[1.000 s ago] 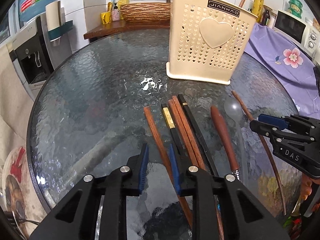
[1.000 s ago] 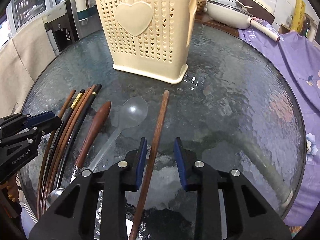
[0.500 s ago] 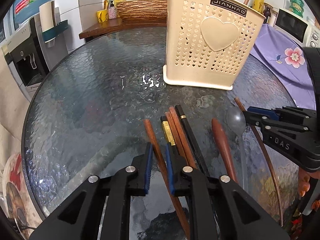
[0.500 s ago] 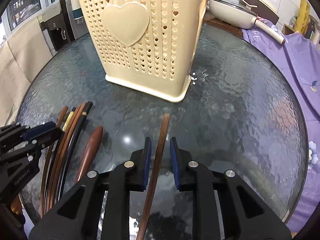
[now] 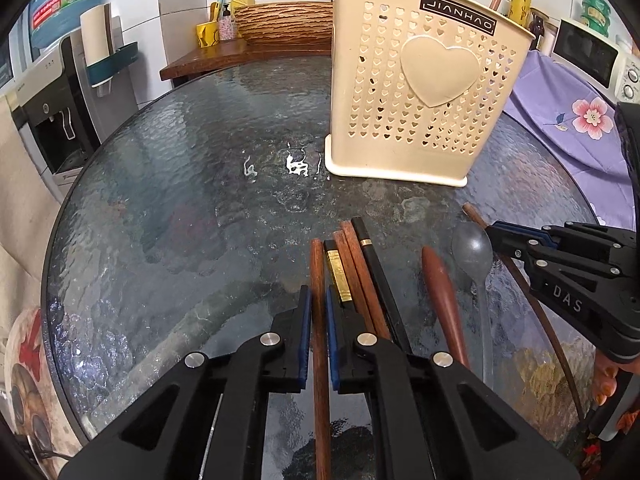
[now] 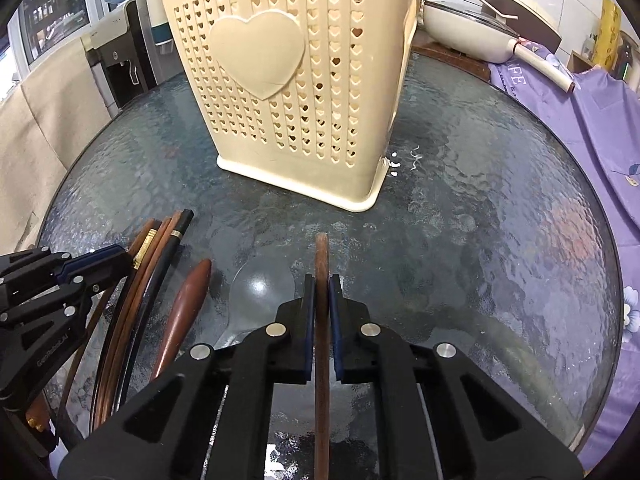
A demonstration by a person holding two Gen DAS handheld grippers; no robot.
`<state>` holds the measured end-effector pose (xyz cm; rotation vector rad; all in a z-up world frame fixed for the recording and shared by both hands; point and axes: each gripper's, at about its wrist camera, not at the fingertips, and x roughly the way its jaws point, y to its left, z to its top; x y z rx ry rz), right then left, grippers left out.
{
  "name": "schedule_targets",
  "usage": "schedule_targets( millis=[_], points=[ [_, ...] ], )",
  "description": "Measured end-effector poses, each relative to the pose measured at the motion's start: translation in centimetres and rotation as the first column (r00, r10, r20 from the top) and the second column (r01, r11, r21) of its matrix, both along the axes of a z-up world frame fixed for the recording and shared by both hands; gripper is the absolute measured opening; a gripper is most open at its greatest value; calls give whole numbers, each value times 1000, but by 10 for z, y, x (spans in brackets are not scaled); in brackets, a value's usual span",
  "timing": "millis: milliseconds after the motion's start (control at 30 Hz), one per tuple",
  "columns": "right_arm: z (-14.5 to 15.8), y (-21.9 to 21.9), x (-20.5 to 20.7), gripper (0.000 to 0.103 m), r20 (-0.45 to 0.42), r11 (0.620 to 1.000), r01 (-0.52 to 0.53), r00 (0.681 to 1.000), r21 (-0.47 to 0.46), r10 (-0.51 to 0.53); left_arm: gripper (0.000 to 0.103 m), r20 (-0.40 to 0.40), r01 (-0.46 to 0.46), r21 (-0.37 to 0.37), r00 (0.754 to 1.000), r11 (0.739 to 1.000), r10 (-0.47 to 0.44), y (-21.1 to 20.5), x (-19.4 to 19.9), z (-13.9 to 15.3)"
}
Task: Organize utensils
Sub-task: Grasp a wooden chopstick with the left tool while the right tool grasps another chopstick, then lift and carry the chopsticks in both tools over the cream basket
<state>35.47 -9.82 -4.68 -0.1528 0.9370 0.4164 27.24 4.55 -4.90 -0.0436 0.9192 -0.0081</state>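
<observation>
Both jaws have just closed, left gripper (image 5: pixel 317 308) and right gripper (image 6: pixel 321 294) each pinching a chopstick (image 5: pixel 319 272) (image 6: pixel 322 256); we should lift level, then tip into the holder (image 5: pixel 420 92).

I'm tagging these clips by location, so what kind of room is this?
Most likely a home kitchen or dining corner: a microwave, a water dispenser and a lidded pan stand around the glass table.

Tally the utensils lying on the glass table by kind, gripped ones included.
Brown wooden chopsticks: 4
Black chopsticks: 2
Clear spoon: 1
Wooden-handled utensil: 1
Total: 8
</observation>
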Motion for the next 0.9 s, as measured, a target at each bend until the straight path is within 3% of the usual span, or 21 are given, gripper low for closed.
schedule_targets(
  millis=[300,667,900],
  points=[
    [17,-23,-3,8,27,994,-2,1000,114,-1,7,39,-1,-46,999,999,3,8,-1,13],
    [84,-62,-20,8,112,933,-84,993,350,48,7,254,40,-84,967,996,-17,10,-26,90],
    [123,-74,-39,8,198,911,-138,978,388,64,7,311,80,-109,950,991,-42,6,-35,121]
  ],
)
